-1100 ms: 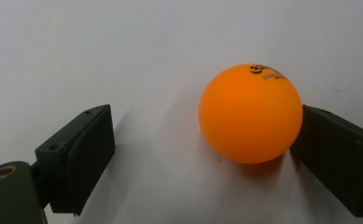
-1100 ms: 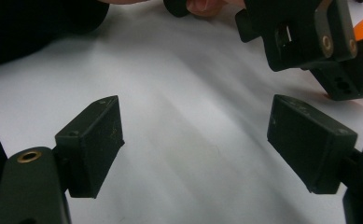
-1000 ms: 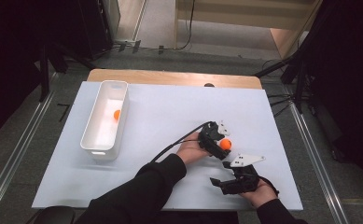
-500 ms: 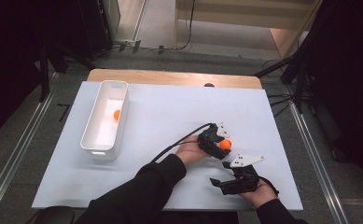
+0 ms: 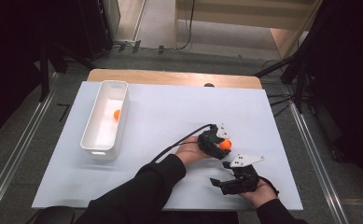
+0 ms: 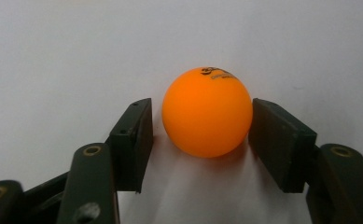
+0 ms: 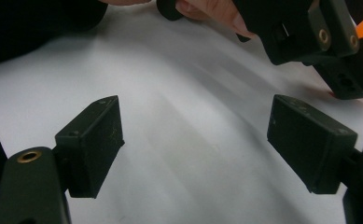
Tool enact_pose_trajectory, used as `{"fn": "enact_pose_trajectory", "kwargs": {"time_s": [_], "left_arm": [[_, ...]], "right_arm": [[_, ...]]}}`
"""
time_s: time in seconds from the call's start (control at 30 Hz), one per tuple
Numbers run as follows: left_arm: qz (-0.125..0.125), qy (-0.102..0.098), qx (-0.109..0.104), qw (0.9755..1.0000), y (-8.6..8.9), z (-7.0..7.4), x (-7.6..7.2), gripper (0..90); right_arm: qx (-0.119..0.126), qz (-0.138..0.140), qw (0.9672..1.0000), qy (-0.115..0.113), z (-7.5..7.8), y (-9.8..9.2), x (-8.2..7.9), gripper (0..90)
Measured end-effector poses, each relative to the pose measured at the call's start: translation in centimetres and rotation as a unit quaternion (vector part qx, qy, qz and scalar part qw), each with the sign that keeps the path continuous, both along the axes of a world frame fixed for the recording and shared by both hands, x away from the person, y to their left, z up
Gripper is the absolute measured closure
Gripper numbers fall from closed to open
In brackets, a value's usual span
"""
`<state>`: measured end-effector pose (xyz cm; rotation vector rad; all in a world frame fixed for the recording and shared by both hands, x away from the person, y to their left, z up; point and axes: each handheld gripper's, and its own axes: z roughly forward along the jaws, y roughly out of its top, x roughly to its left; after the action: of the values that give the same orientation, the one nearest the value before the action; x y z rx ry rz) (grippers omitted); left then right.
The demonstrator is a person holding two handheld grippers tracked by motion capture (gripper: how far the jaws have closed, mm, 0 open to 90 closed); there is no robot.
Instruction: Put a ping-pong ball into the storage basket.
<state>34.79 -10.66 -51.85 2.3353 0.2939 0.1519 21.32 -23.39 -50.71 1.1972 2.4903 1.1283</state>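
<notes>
A white table (image 5: 170, 121) stands on a grey floor, with a strip of bare wood along its far edge and dark equipment around it. A person's two black-sleeved arms come in over the near edge, each hand holding a black gripper.

The left gripper (image 5: 221, 145) lies low over the table's right half, about midway between the far and near edges. An orange ball (image 5: 225, 144) sits on the table between its jaws. In the left gripper view the ball (image 6: 207, 112) rests on the white surface with dark print on top. The jaws have just been closing around it. The right-hand pad looks to be at the ball's side, while a thin gap shows between the ball and the left-hand pad, so the ball is bracketed but not yet clamped.

The right gripper (image 5: 223, 183) rests near the near right corner, just beside the left one. Its jaws stand wide apart over bare table, holding nothing.

A white tray (image 5: 91, 140) sits lengthwise by the left edge, well apart from both grippers. A second orange ball (image 5: 117, 114) lies inside it, toward its far end.
</notes>
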Motion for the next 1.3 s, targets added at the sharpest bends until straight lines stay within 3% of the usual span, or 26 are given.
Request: {"fn": "enact_pose_trajectory", "kwargs": {"time_s": [0.23, 0.73, 1.3], "left_arm": [[0.005, 0.003, -0.004, 1.0, 0.1, 0.0, 0.0, 49.9], [0.007, 0.013, -0.007, 0.9999, 0.1, 0.1, 0.2, 50.8], [0.025, 0.04, -0.028, 0.9985, 1.5, 2.4, 1.1, 50.8]], "right_arm": [[0.0, 0.0, 1.0, 0.0, 0.0, 0.0, 0.0, 16.8], [0.002, 0.001, 1.0, -0.002, 0.0, 0.0, 0.0, 16.8], [0.001, 0.001, 1.0, -0.001, 0.0, 0.0, 0.0, 16.8]]}}
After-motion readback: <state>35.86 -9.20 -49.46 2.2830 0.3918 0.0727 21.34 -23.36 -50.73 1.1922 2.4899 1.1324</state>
